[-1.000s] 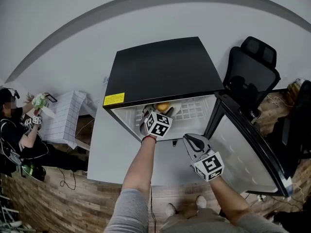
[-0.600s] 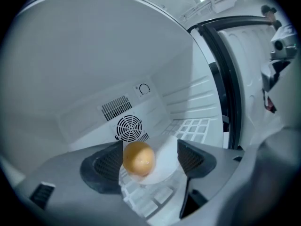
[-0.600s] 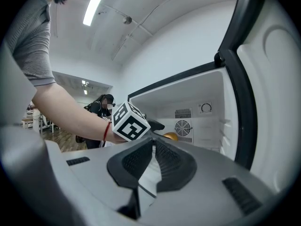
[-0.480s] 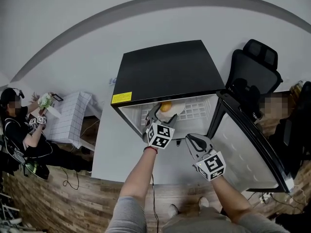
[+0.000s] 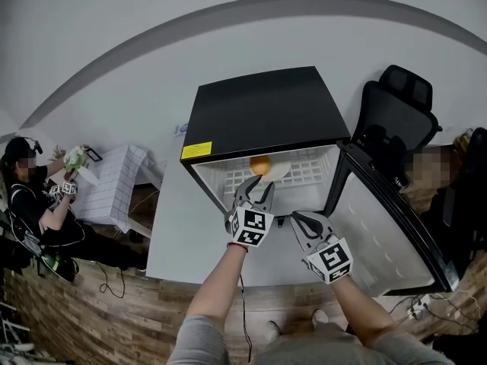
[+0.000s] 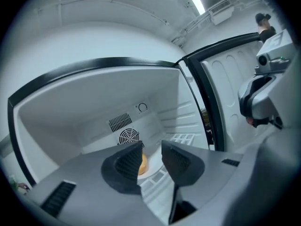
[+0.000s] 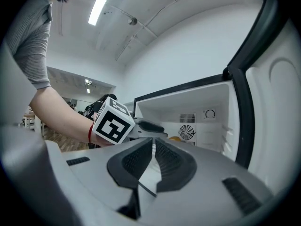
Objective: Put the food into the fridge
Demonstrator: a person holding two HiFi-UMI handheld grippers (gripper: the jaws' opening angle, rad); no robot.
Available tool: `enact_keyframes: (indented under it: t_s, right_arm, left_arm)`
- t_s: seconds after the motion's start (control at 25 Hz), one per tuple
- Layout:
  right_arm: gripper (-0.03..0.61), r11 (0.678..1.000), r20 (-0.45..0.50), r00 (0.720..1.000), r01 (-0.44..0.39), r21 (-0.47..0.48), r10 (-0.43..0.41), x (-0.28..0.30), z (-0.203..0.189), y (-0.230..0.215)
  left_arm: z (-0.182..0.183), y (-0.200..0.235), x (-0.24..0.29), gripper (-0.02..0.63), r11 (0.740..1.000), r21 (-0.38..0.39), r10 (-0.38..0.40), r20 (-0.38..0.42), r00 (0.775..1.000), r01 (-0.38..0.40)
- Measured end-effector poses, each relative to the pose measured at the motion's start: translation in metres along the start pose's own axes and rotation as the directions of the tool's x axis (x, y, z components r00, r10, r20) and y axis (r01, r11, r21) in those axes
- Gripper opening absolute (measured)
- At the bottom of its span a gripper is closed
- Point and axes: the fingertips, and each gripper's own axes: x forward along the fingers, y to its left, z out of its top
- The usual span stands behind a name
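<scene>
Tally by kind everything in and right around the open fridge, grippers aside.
Fridge: 1
Orange food item: 1
White plate: 1
Office chair: 1
Total: 4

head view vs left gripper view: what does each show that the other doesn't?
Head view only: the fridge's black top, the office chair, a seated person at far left. Left gripper view only: the fan grille and dial on the fridge's back wall. Both: the orange food on its white plate inside, and the open door.
</scene>
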Motion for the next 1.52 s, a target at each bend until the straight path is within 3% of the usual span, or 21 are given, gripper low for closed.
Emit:
enact_keyframes:
  t_s: [0.16,0.64,1.04,1.52]
  right_arm:
    - [0.014,1.0,-0.005,1.0,-0.007,0.002,0.007,-0.005,-0.001,0.006]
    - [0.014,1.0,0.012,1.0,-0.025,-0.016,0.025,-0.016,0.011,0.02]
    - [0.014,0.998,0.026,0.998,-0.048,-0.044,0.049,-0.034,0.023,0.04]
    - [0.014,0.996,0.048,0.995,-0.084,-0.042,0.086,-0.064,0.033,0.068]
  left_arm:
    - [0.007,-0.004,-0.015,0.013,0.999,-0.039,0.018,0.032,0.999,-0.017]
    - [0.017,-0.027,-0.069,0.011,0.992,-0.13,0.006,0.094,0.996,0.006]
    - [0.021,-0.063,-0.151,0.011,0.958,-0.286,0.03,0.152,0.988,0.015]
    - [0.021,-0.09,-0.206,0.011,0.926,-0.378,0.051,0.149,0.988,0.01]
